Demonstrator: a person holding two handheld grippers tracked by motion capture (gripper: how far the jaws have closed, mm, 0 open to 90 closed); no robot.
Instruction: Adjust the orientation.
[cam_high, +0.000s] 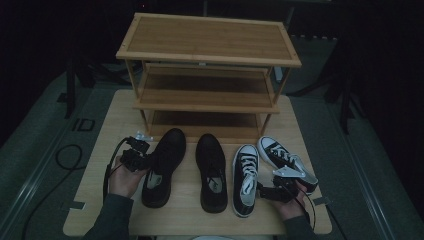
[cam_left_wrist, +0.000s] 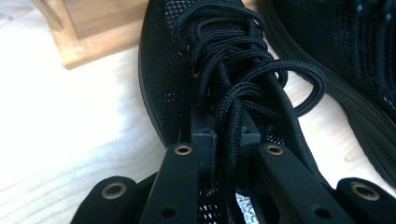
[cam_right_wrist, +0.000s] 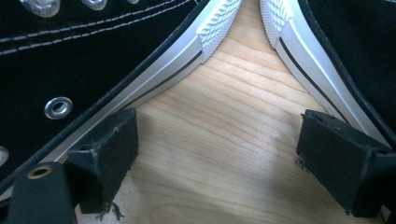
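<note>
Bamboo three-tier rack (cam_high: 207, 55) stands at table's (cam_high: 95, 200) far edge; second black shoe (cam_high: 211, 170) lies midway.

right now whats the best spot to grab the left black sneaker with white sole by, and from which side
Probably the collar wall of the left black-and-white sneaker, taken from above at the heel end near the person. The mouth is open there, so one jaw can go inside and one outside. The open right gripper sits low between both sneakers, beside the wide sole.

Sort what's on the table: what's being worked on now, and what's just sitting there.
In hand:
left gripper, shut on the laces of the left black mesh shoe
right gripper, open between the two sneakers

Sitting by:
second black shoe
wooden rack
</note>
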